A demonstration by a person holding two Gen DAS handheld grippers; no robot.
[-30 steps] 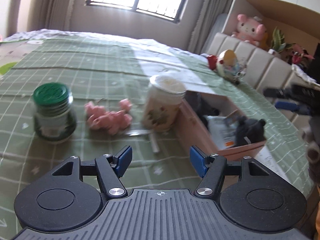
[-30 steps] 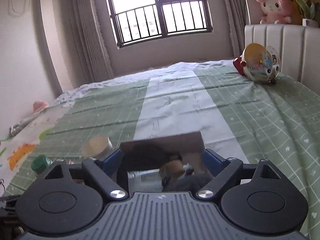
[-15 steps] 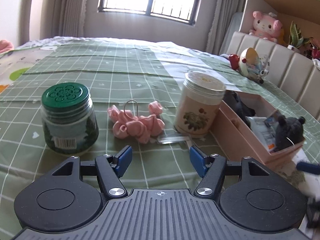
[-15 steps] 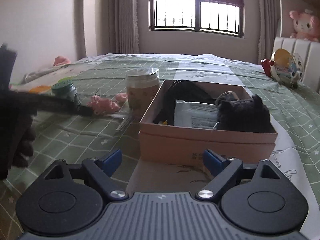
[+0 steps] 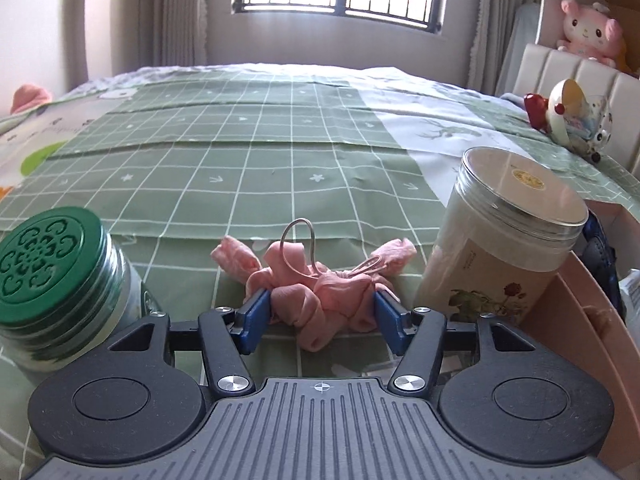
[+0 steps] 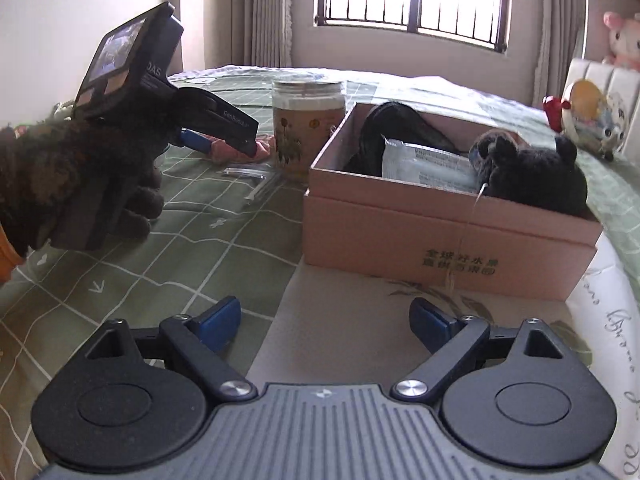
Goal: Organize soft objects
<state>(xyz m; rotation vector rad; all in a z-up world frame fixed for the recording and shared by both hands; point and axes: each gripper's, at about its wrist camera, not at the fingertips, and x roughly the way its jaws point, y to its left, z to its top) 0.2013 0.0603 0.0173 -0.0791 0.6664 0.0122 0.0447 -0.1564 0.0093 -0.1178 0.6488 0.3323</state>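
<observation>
A pink fabric scrunchie with an elastic loop (image 5: 320,300) lies on the green checked bedcover. My left gripper (image 5: 322,314) is down around it, one blue pad at each side of the bunched fabric. Its jaws are closing and the cloth does not look squeezed. From the right wrist view the left gripper (image 6: 224,140), held by a gloved hand (image 6: 80,184), reaches to the scrunchie (image 6: 264,148) beside the jar. My right gripper (image 6: 324,326) is low in front of the pink cardboard box (image 6: 440,236), its jaws opening with nothing between them. The box holds a black plush (image 6: 536,172).
A clear-lidded jar (image 5: 504,248) stands just right of the scrunchie, and a green-lidded jar (image 5: 52,280) just left. The box also holds a white packet (image 6: 424,164) and a dark item (image 6: 392,128). A clear wrapper (image 6: 252,176) lies by the jar. A round toy (image 5: 576,116) sits at the headboard.
My left gripper moved forward and down until the scrunchie came between its pads, and its jaws narrowed. My right gripper dropped to the front of the box.
</observation>
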